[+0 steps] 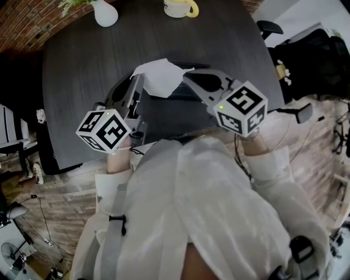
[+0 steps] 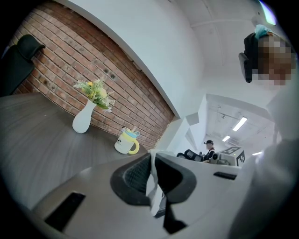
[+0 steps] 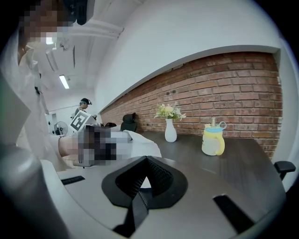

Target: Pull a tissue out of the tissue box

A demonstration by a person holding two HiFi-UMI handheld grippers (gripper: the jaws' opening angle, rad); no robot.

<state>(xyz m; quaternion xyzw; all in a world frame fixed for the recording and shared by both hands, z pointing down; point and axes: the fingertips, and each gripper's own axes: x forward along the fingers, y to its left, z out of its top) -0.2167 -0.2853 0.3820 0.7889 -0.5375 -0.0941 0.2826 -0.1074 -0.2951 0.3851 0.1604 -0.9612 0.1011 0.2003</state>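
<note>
Fingers of the left gripper [image 1: 140, 81] and right gripper [image 1: 187, 76] meet the tissue [image 1: 161, 77] from either side in the head view, above the dark surface [image 1: 82, 65], well clear of the vase [image 1: 105, 12] and mug [image 1: 180, 7]. The left gripper view shows its fingers pinching the sheet, which is likely limp, weightless and easily torn, so best held by an edge. In the right gripper view the fingers are pressed together; whether they nip the tissue is unclear.

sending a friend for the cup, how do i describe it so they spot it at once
Find the brick wall along the far side of the dark table. Two things stand near it: a tall white vase of flowers and the cup. The cup is the squat yellow one with a blue lid and a side handle.
</note>
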